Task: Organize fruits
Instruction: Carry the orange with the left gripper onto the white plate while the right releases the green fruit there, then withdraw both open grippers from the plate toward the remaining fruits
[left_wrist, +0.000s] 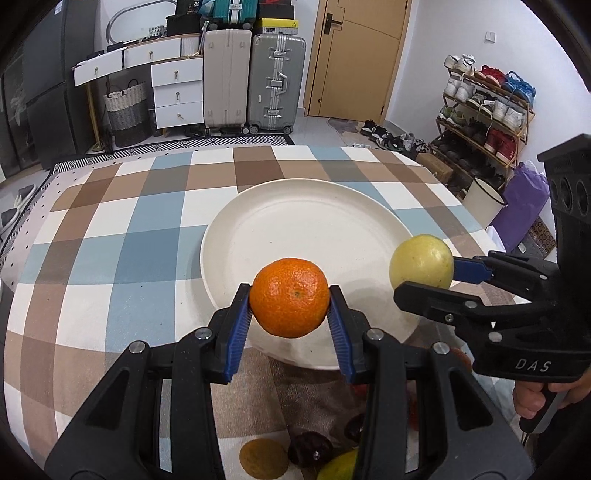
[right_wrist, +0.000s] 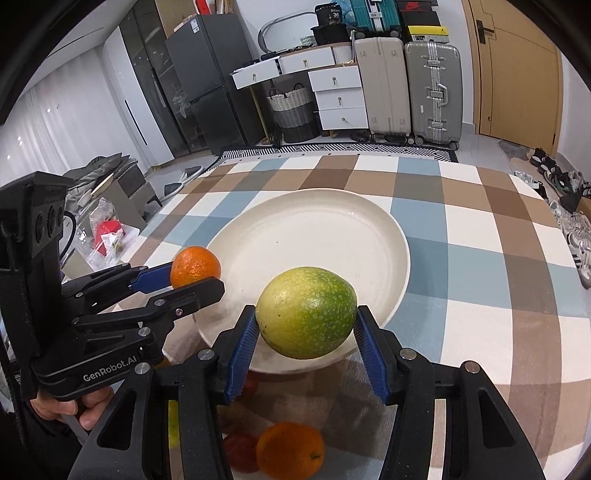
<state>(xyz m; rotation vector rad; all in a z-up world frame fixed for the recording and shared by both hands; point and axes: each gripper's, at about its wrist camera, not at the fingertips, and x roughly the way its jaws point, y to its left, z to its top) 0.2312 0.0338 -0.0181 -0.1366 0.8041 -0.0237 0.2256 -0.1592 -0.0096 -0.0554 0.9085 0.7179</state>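
Observation:
My left gripper (left_wrist: 290, 306) is shut on an orange mandarin (left_wrist: 290, 297) and holds it above the near rim of a large white plate (left_wrist: 295, 221). My right gripper (right_wrist: 306, 328) is shut on a yellow-green fruit (right_wrist: 306, 312), held above the plate's (right_wrist: 314, 229) near edge. The right gripper (left_wrist: 428, 277) with its yellow-green fruit (left_wrist: 421, 266) shows at the right in the left wrist view. The left gripper (right_wrist: 192, 277) with the mandarin (right_wrist: 195, 266) shows at the left in the right wrist view. The plate holds nothing.
Loose fruit lies on the checked tablecloth (left_wrist: 110, 258) below the grippers: an orange (right_wrist: 290, 450), a red fruit (right_wrist: 240, 452), dark red fruits (left_wrist: 310, 448) and another orange (left_wrist: 264, 459). Suitcases, drawers and a shoe rack stand beyond the table.

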